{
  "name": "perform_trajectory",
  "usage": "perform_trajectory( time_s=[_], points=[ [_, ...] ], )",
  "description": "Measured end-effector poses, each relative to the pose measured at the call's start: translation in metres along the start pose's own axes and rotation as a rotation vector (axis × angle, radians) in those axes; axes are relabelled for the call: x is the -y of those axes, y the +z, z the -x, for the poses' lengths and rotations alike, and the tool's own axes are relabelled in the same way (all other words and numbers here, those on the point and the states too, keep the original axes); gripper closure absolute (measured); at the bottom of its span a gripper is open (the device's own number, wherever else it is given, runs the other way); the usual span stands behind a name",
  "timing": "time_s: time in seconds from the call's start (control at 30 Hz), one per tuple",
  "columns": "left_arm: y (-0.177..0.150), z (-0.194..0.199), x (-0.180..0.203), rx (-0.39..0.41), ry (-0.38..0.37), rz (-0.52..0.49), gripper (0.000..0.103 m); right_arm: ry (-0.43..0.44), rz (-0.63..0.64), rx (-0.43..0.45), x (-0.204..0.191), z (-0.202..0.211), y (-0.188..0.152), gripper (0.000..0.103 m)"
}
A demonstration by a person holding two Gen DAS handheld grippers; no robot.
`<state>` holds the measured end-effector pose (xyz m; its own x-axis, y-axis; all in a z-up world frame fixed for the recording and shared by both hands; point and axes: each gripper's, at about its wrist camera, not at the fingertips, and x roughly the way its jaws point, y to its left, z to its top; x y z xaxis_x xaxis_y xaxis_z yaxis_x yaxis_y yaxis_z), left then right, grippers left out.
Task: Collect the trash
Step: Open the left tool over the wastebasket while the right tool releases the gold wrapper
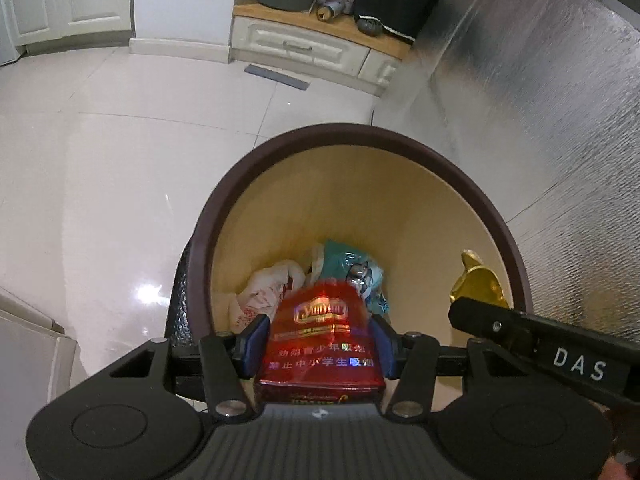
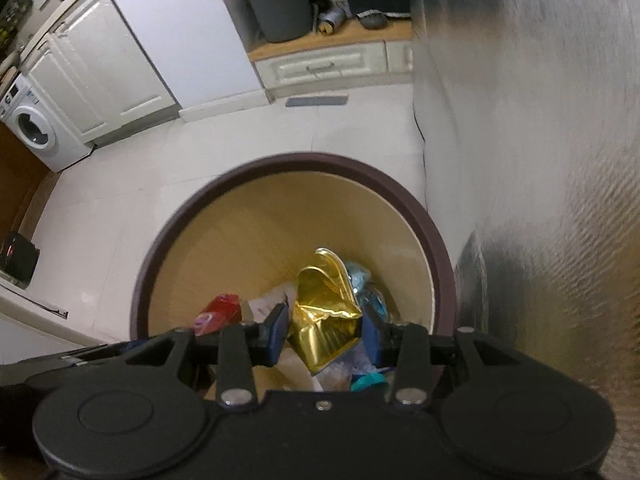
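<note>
A round trash bin with a dark brown rim (image 1: 304, 136) and beige inside stands on the tiled floor; it also shows in the right wrist view (image 2: 296, 160). My left gripper (image 1: 320, 340) is shut on a red cigarette pack (image 1: 320, 336) and holds it over the bin's mouth. My right gripper (image 2: 324, 334) is shut on a crumpled gold foil wrapper (image 2: 324, 316), also over the bin. The gold wrapper (image 1: 476, 284) and the right gripper's finger (image 1: 520, 336) show at the right in the left wrist view. The red pack (image 2: 218, 312) shows left in the right wrist view. A white plastic bag (image 1: 268, 284) and a teal wrapper (image 1: 352, 268) lie in the bin.
A silver textured panel (image 1: 540, 100) rises right beside the bin. A low white drawer unit (image 1: 304, 48) with a grey bucket (image 2: 280, 8) on top stands behind. White cabinets and a washing machine (image 2: 32, 128) are at far left. A grey strip (image 1: 276, 76) lies on the floor.
</note>
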<state>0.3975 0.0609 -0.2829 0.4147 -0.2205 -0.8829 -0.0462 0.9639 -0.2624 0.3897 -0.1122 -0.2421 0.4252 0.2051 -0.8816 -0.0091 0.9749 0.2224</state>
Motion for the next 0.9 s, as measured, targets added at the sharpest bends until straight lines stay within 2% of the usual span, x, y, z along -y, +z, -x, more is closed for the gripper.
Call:
perform_trajectory(
  time_s=[0.27, 0.4, 0.57, 0.73, 0.9],
  points=[
    [0.003, -0.002, 0.009, -0.003, 0.019, -0.032, 0.048, 0.004, -0.057, 0.006, 0.011, 0.0, 0.0, 0.063],
    [0.003, 0.003, 0.011, 0.011, 0.016, -0.039, 0.034, 0.005, -0.072, 0.001, 0.013, 0.001, 0.0, 0.063],
    [0.003, 0.013, 0.011, 0.03, 0.041, -0.038, 0.026, 0.03, -0.088, 0.006, 0.016, 0.009, 0.002, 0.063],
    [0.001, 0.024, 0.01, 0.037, 0.032, -0.041, 0.022, 0.031, -0.084, -0.004, 0.015, 0.011, 0.003, 0.063],
    [-0.003, 0.036, 0.011, 0.053, 0.044, -0.048, 0.009, 0.028, -0.092, -0.013, 0.015, 0.016, 0.002, 0.062]
  ],
)
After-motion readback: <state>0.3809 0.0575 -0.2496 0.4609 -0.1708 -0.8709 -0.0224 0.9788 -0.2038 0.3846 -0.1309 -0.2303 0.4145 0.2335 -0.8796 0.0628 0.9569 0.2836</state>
